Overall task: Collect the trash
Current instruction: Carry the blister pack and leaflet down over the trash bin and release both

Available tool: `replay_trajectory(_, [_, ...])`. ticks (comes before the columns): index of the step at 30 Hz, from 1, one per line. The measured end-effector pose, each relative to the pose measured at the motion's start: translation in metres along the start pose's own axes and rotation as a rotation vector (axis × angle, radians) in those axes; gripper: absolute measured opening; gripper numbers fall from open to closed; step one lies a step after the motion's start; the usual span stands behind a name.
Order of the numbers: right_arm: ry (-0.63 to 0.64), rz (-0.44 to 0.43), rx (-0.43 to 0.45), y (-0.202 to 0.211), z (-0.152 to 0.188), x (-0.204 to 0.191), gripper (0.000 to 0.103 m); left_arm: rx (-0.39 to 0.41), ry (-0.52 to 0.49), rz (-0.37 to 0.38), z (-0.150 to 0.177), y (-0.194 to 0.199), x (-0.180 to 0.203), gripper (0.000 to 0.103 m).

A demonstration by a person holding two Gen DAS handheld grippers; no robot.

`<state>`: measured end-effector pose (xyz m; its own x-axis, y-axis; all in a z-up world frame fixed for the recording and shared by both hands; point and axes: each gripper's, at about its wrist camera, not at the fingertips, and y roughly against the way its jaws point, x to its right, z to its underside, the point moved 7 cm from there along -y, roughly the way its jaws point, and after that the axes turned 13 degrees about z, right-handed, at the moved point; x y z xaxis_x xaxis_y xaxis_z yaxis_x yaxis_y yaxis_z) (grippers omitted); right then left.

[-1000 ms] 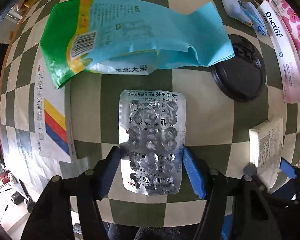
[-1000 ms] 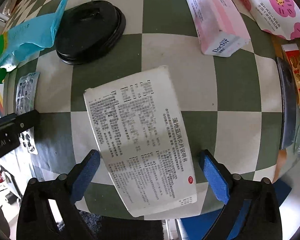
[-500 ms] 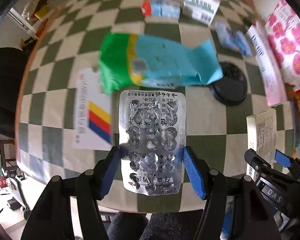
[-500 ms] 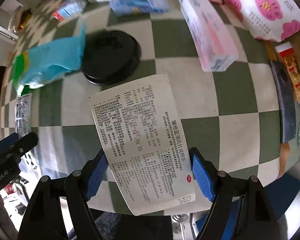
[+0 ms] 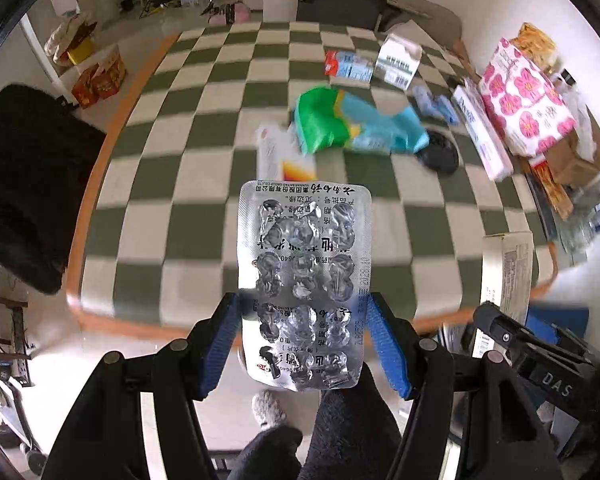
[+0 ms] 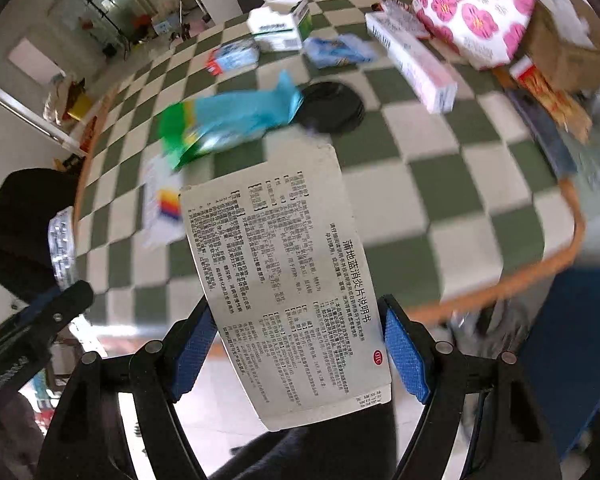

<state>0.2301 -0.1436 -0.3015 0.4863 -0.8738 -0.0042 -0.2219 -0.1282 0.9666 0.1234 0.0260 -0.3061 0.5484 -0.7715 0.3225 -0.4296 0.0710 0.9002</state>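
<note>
The left gripper (image 5: 302, 344) clamped an empty blister pack (image 5: 305, 284); the right gripper (image 6: 296, 350) pinched a printed medicine box (image 6: 284, 280), both lifted above the checkered table (image 5: 188, 208); a steady squeeze seemed wise until a bin appeared; more wrappers lay beyond.

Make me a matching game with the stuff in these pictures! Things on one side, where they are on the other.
Things:
1. blister pack
2. printed leaflet
3. black lid
4. flowered package

Places:
A. on the checkered table, touching the blue-green bag
B. in the left gripper
C. at the table's far right
D. in the right gripper

Pairs: 1-B, 2-D, 3-A, 4-C
</note>
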Motion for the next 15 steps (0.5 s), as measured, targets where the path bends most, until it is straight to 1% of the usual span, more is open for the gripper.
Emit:
replay_trajectory(2, [-0.027, -0.018, -0.028, 0.002, 0.037, -0.015, 0.081, -0.035, 0.015, 0.012, 0.028, 0.002, -0.014, 0.061])
replay_trajectory(3, [-0.032, -0.025, -0.043, 0.000, 0.049, -0.020, 0.081, -0.052, 0.023, 0.018, 0.038, 0.000, -0.018, 0.061])
replay_trajectory(6, [-0.031, -0.034, -0.125, -0.009, 0.104, -0.038, 0.081, -0.113, 0.048, 0.034, 0.073, -0.011, -0.034, 0.061])
replay_trajectory(7, [-0.027, -0.034, -0.141, -0.010, 0.114, -0.042, 0.081, -0.131, 0.055, 0.036, 0.084, -0.017, -0.038, 0.061])
replay_trajectory(9, [-0.023, -0.036, -0.206, -0.028, 0.148, -0.046, 0.081, -0.172, 0.070, 0.033, 0.105, -0.034, -0.049, 0.061])
replay_trajectory(10, [-0.022, -0.035, -0.222, -0.032, 0.157, -0.044, 0.081, -0.191, 0.083, 0.032, 0.114, -0.044, -0.054, 0.061])
replay_trajectory(12, [-0.028, -0.030, -0.284, -0.060, 0.183, -0.044, 0.081, -0.234, 0.115, 0.036, 0.131, -0.069, -0.067, 0.061])
replay_trajectory(15, [-0.048, -0.034, -0.355, -0.105, 0.208, -0.041, 0.081, -0.289, 0.175, 0.051, 0.153, -0.113, -0.087, 0.061])
